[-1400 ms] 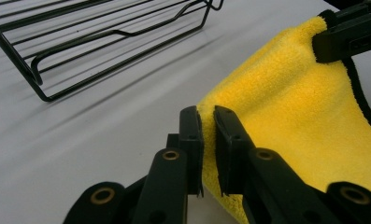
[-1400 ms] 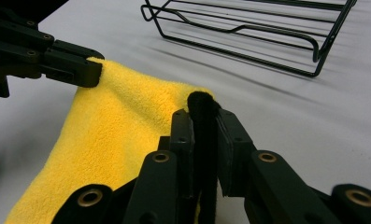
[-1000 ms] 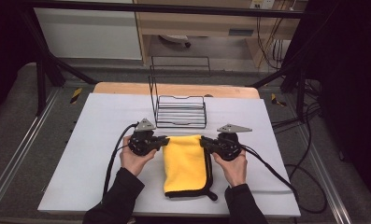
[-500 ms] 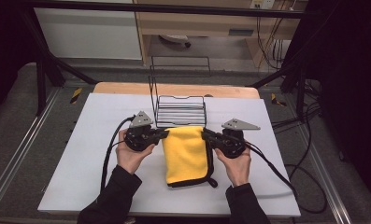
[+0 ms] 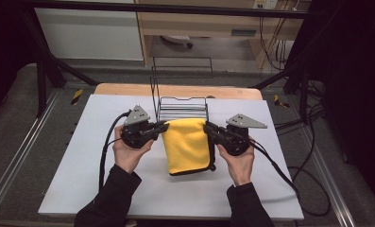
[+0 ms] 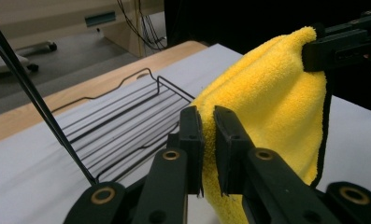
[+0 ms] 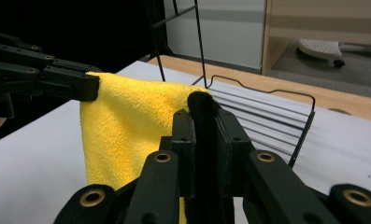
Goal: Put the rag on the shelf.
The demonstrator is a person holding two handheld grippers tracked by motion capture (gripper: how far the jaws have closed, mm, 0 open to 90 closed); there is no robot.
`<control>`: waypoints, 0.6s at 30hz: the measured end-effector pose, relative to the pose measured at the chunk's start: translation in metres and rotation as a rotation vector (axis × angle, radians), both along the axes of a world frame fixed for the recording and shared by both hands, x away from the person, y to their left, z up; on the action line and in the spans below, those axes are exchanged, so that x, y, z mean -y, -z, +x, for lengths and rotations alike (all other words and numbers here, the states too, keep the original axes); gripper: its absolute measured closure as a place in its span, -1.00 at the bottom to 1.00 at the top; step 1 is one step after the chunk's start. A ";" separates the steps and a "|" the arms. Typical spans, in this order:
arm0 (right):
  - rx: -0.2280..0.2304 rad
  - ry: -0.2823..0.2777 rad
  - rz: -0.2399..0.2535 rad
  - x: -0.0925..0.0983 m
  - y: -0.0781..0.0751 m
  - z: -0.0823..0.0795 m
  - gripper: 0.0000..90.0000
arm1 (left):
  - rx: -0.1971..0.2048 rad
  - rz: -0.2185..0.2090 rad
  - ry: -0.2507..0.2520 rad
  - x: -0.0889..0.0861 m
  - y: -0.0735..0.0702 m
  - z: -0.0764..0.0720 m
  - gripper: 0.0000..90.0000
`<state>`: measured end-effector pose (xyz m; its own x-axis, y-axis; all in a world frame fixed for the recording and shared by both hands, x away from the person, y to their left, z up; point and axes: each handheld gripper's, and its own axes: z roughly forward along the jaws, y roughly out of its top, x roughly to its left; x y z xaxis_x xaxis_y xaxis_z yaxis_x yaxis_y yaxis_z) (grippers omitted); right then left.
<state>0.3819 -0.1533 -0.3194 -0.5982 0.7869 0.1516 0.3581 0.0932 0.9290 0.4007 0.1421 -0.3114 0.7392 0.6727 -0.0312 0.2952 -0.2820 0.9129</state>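
Note:
A folded yellow cloth (image 5: 187, 144) with black edging hangs between my two grippers in front of a black wire rack (image 5: 183, 108). My left gripper (image 5: 163, 126) is shut on the cloth's upper left corner. My right gripper (image 5: 208, 126) is shut on the upper right corner. In the left gripper view the jaws (image 6: 206, 135) pinch the cloth (image 6: 267, 107), and the right gripper (image 6: 342, 44) grips its far corner. In the right gripper view the jaws (image 7: 204, 123) clamp the black edging, the cloth (image 7: 127, 123) drapes to the left, and the left gripper (image 7: 57, 79) holds its other corner.
The wire rack (image 6: 127, 112) stands just behind the cloth on the white table top (image 5: 81, 179), with a tall wire upright (image 7: 199, 42) at its back. A wooden strip (image 5: 128, 89) runs along the table's far edge. Cables trail from both grippers.
Both hands have risen and moved a little toward the rack, lifting the cloth's top edge off the table so it now hangs between the grippers.

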 end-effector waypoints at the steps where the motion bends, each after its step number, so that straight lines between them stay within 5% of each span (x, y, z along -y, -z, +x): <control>1: 0.008 0.000 0.002 0.000 -0.002 0.000 0.77 | 0.008 -0.002 -0.002 0.000 -0.002 0.000 0.82; 18: 0.130 0.024 0.052 -0.007 -0.026 0.001 0.78 | 0.104 -0.033 -0.027 -0.006 -0.033 0.002 0.82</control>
